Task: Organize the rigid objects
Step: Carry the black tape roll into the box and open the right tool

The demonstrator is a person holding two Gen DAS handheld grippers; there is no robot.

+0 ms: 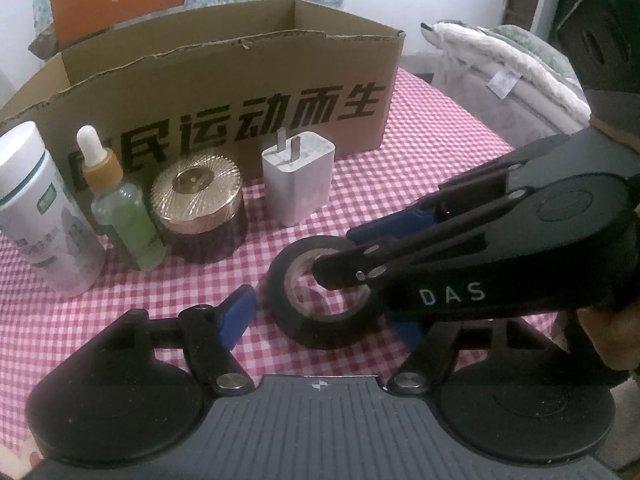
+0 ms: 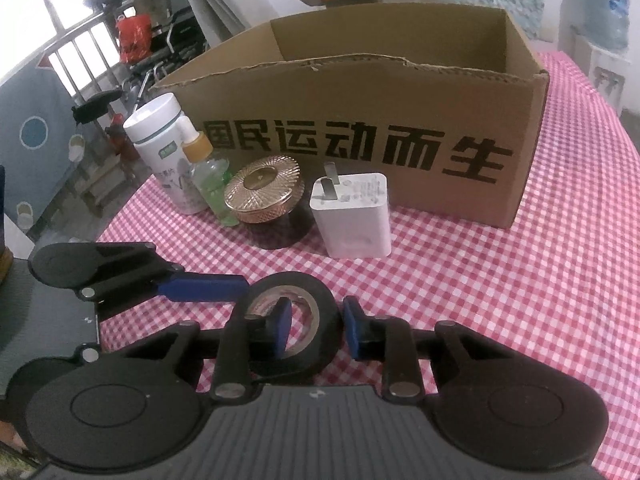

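Presently noted: right hand-held gripper (image 2: pixel 316 326) narrowly spread, one blue pad (image 2: pixel 282 326) down inside the core of the black tape roll (image 2: pixel 288 280), the other just outside its wall. Slim gaps visible on both sides; no pinch seen. Left hand-held gripper (image 1: pixel 320 322) spread wide, roll lying between its fingers; one finger (image 1: pixel 238 316) just beside the roll's rim, the other mostly hidden under the right tool. Roll lying flat on the red-and-white checked surface (image 2: pixel 480 300), near its front edge. Further back, in a row: white charger (image 2: pixel 352 216) standing on end with prongs up; gold-lidded jar (image 2: pixel 262 188) just beside it; green dropper bottle (image 2: pixel 210 184), upright; white bottle (image 2: pixel 160 136), upright. Behind the row, open cardboard box (image 2: pixel 360 100) with black printed characters on its front wall.
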